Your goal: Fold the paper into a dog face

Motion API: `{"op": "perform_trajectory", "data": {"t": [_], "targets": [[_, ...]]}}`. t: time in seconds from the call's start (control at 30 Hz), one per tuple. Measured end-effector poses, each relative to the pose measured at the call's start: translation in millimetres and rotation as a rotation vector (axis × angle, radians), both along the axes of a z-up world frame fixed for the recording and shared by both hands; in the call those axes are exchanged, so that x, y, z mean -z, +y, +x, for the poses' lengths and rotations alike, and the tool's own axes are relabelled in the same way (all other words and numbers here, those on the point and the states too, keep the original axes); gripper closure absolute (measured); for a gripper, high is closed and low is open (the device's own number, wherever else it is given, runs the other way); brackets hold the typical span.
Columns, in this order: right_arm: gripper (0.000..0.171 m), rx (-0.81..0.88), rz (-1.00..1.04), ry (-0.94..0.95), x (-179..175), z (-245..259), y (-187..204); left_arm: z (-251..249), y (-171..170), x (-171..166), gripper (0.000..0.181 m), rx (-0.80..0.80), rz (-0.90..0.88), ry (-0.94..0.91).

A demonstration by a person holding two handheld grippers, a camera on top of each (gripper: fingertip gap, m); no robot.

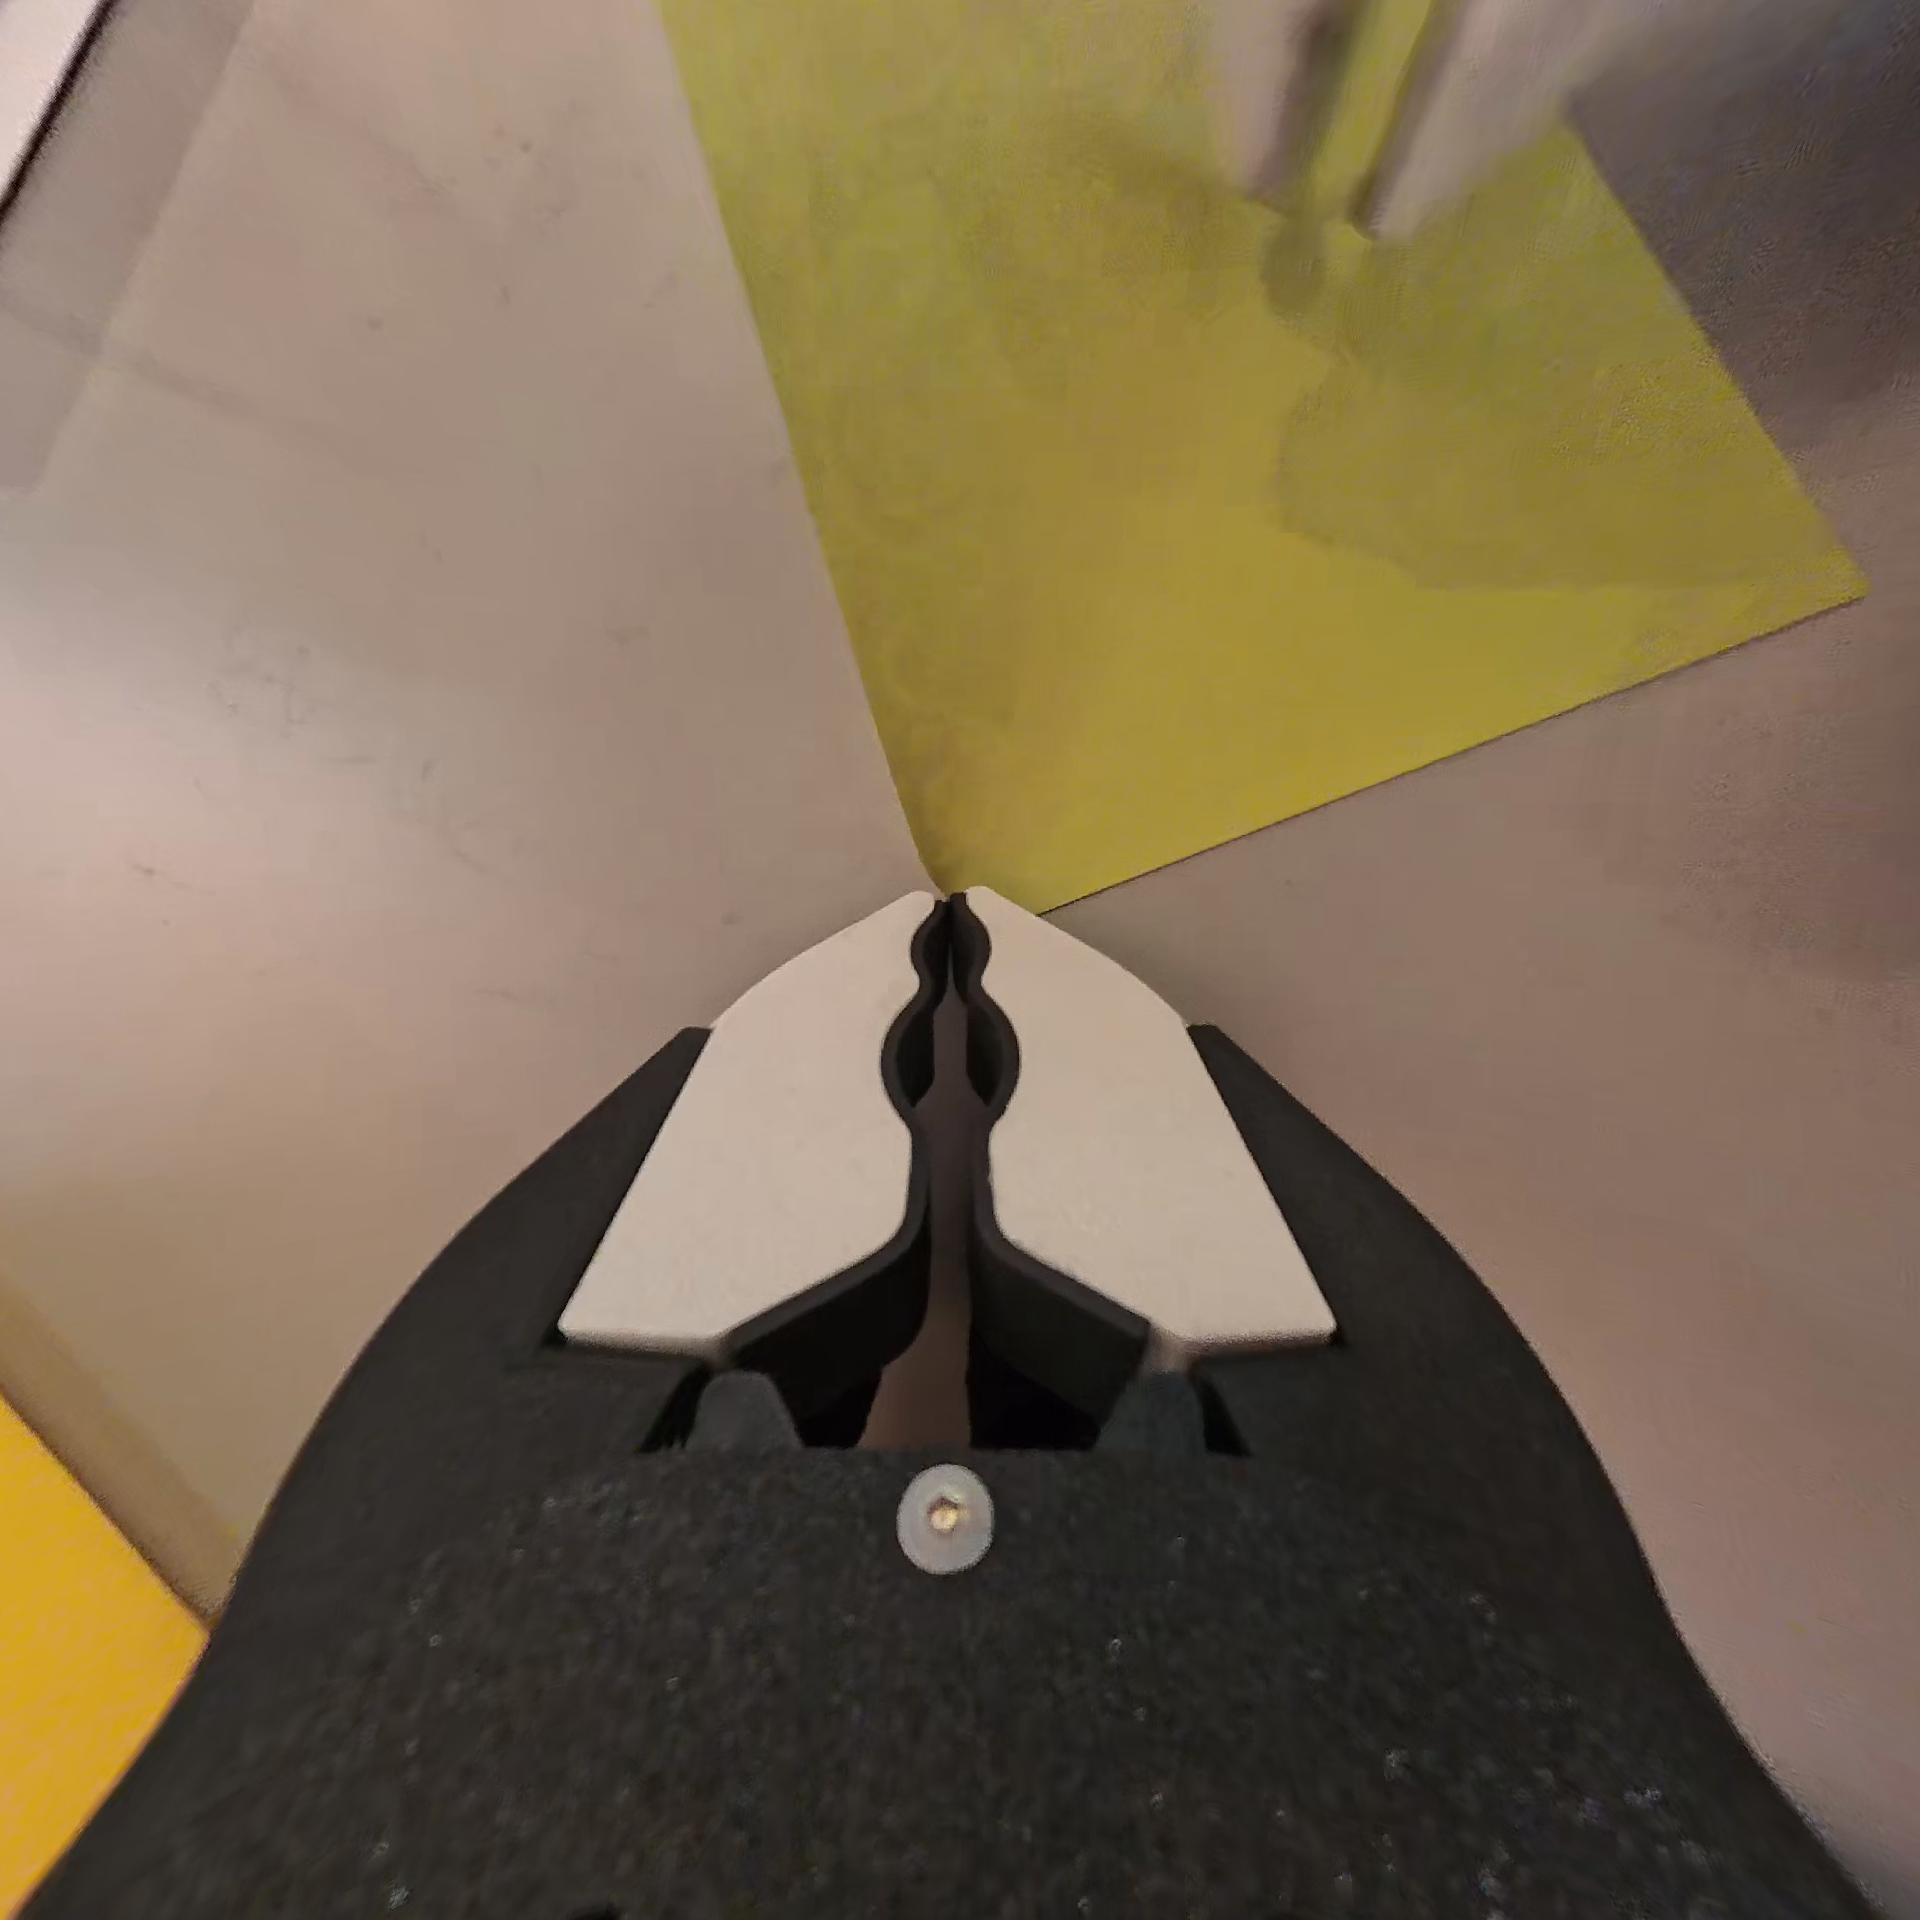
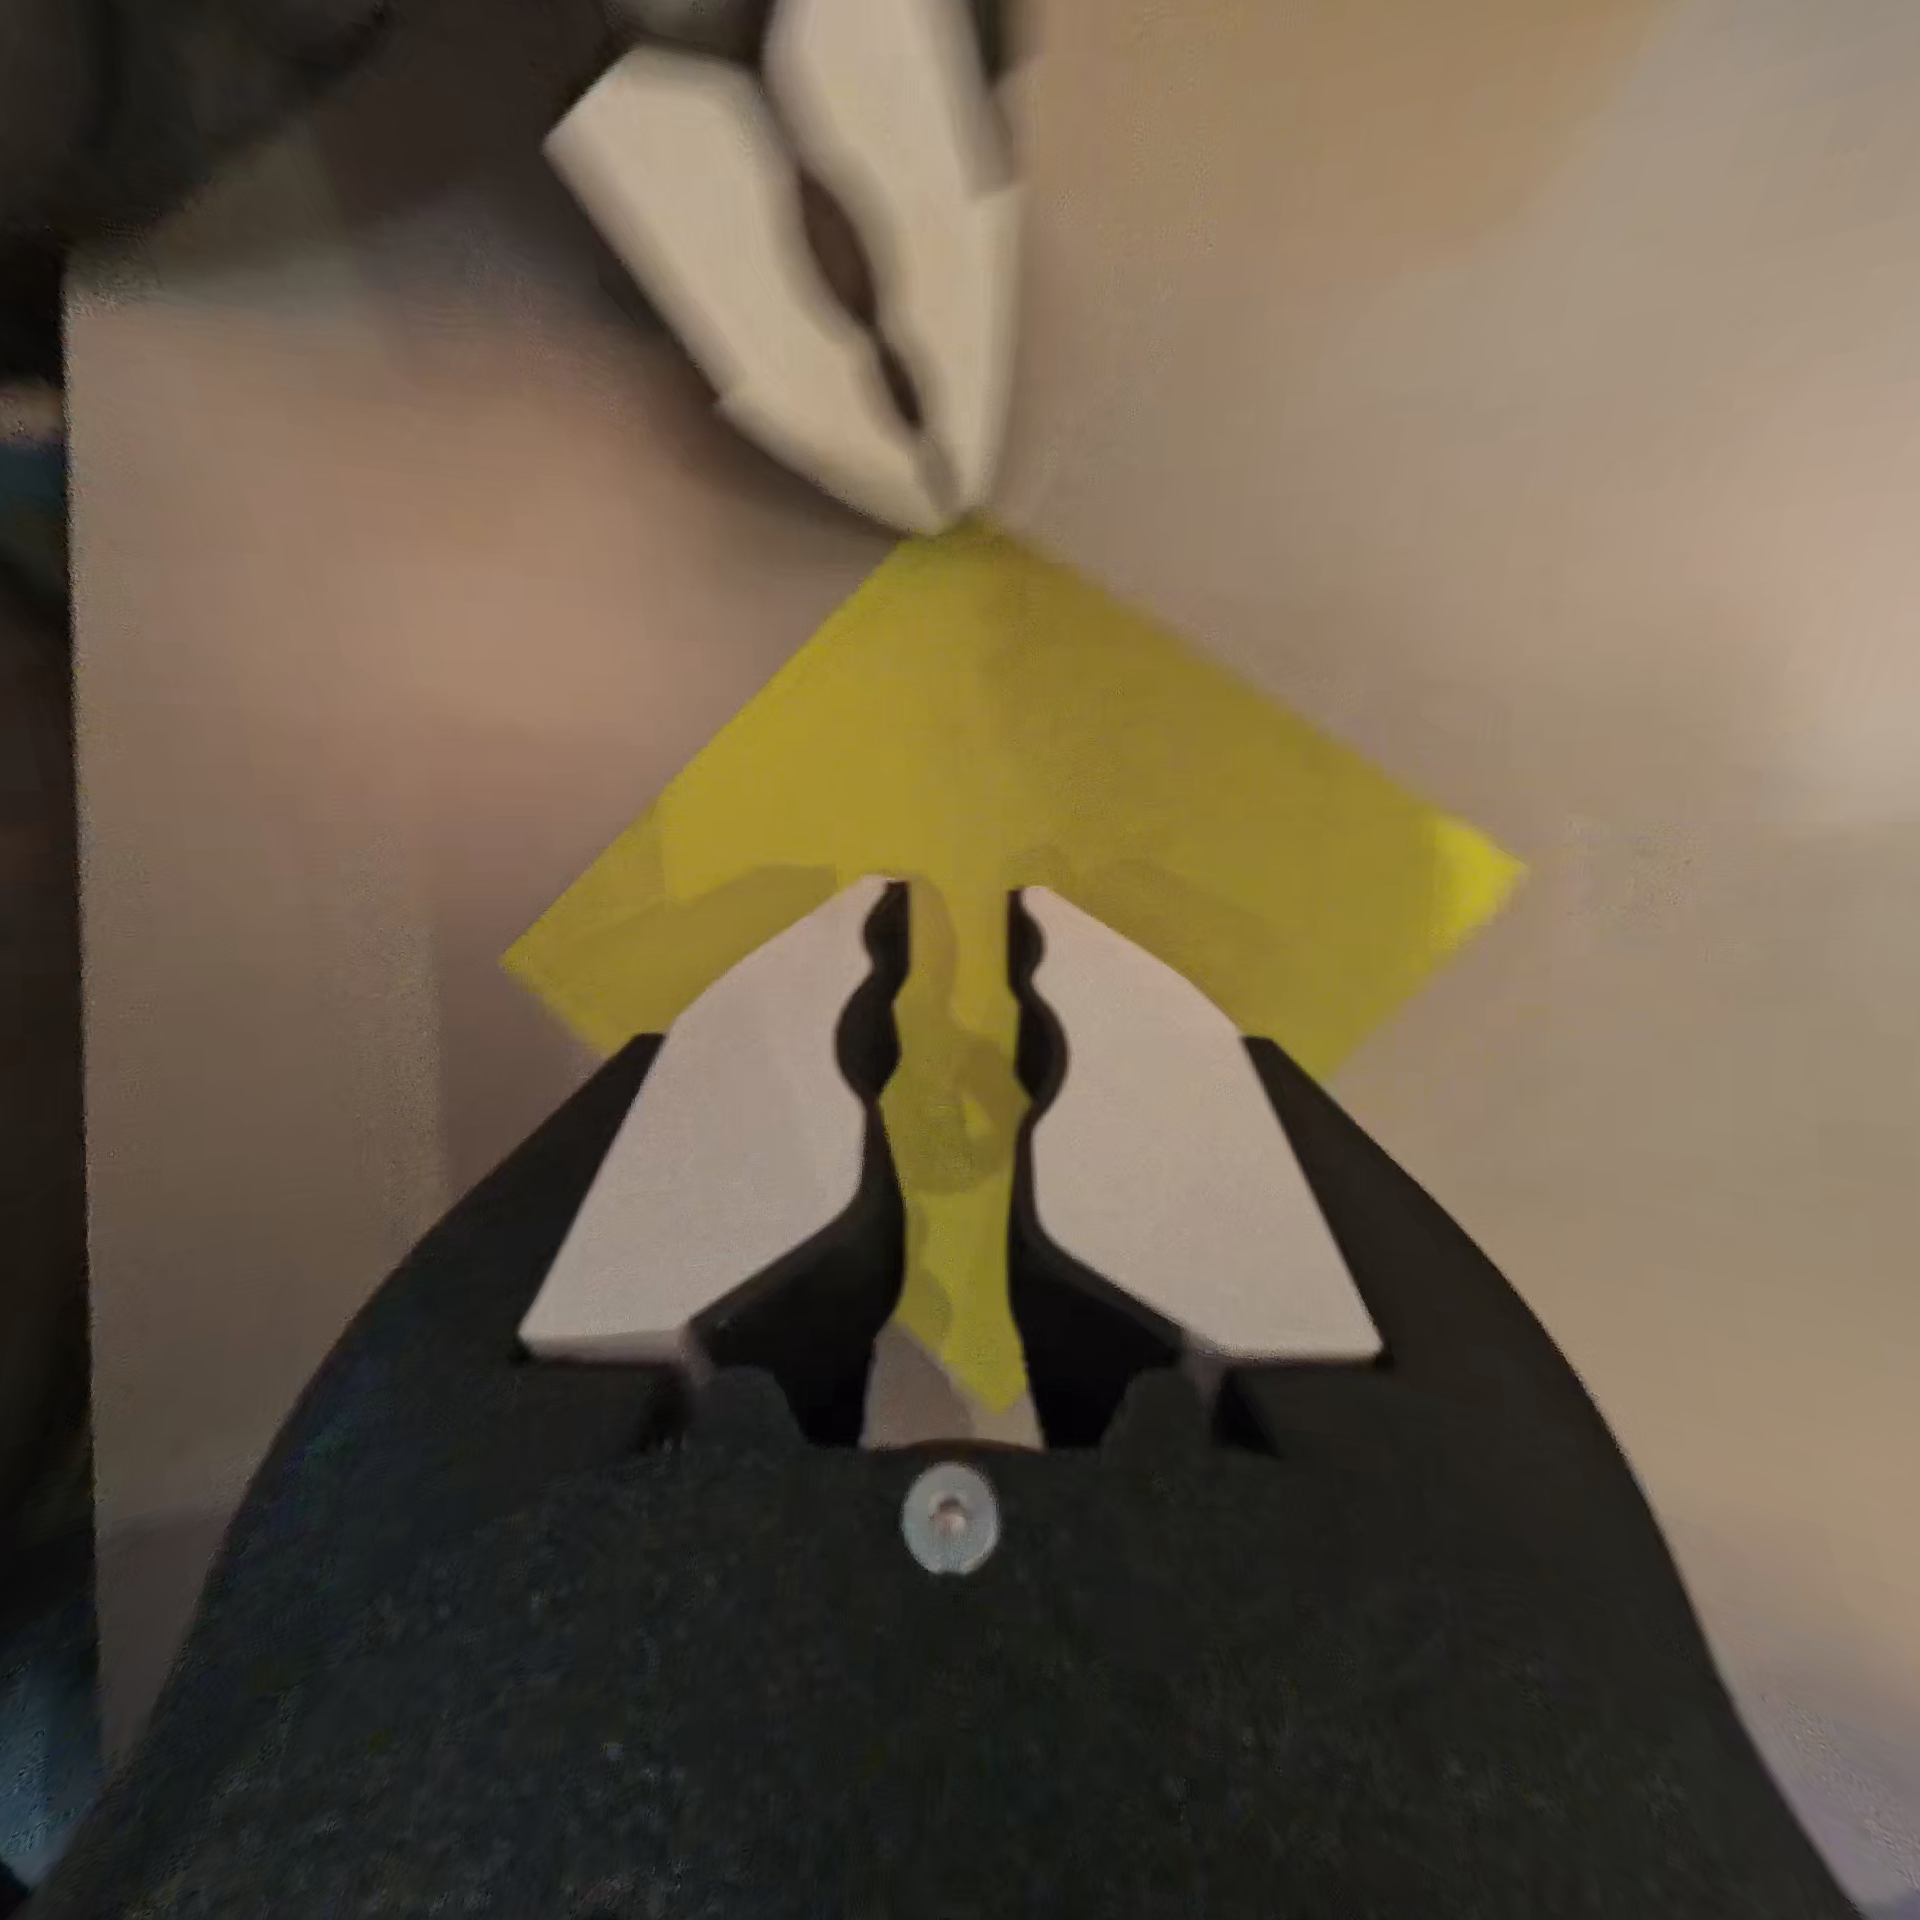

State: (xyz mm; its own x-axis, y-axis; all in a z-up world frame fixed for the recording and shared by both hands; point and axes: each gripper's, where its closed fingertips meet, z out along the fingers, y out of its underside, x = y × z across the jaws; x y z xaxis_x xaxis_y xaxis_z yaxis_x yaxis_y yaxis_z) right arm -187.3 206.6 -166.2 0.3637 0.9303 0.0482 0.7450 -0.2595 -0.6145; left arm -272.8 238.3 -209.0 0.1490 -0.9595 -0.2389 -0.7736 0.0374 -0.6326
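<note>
Right hand-held gripper (image 2: 958, 888): held with fingers apart over the near corner of the paper (image 2: 1039, 769).
Paper: laid flat on the bench (image 2: 1455, 416), diagonal running gripper to gripper.
Left hand-held gripper (image 1: 952, 896): closed at the far corner; actual pinch cannot be told.

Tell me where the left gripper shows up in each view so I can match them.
Left wrist view: left gripper fills the bottom centre, tips shut at a corner of the yellow paper.
Right wrist view: left gripper reaches down from the top, blurred, tips at the paper's far corner.
Shared landmark: that corner.
</note>
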Motion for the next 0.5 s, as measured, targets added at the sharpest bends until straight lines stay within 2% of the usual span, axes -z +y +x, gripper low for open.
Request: {"op": "perform_trajectory", "data": {"t": [0.03,0.17,0.3,0.37,0.47,0.5], "targets": [[0.147,0.063,-0.018,0.060,-7.5,3.9,16.3,0.5,0.1,-0.3,0.181,0.005,0.019,0.003],[0.145,0.189,-0.055,0.256,-24.9,18.6,66.3,0.3,-0.1,-0.2,0.181,0.008,0.035,0.011],[0.147,0.164,-0.264,0.309,-13.6,19.7,66.8,-0.9,0.5,-0.3,0.181,0.004,0.029,0.007],[0.157,0.145,-0.342,0.344,-10.7,17.7,62.0,-1.3,0.6,-0.2,0.181,0.003,0.026,0.006],[0.171,0.112,-0.337,0.381,-15.9,16.0,56.2,-1.3,0.7,-0.2,0.181,0.000,0.019,0.005],[0.171,0.100,-0.317,0.372,-17.7,15.7,53.7,-1.2,0.7,-0.1,0.181,-0.001,0.015,0.003]]}}
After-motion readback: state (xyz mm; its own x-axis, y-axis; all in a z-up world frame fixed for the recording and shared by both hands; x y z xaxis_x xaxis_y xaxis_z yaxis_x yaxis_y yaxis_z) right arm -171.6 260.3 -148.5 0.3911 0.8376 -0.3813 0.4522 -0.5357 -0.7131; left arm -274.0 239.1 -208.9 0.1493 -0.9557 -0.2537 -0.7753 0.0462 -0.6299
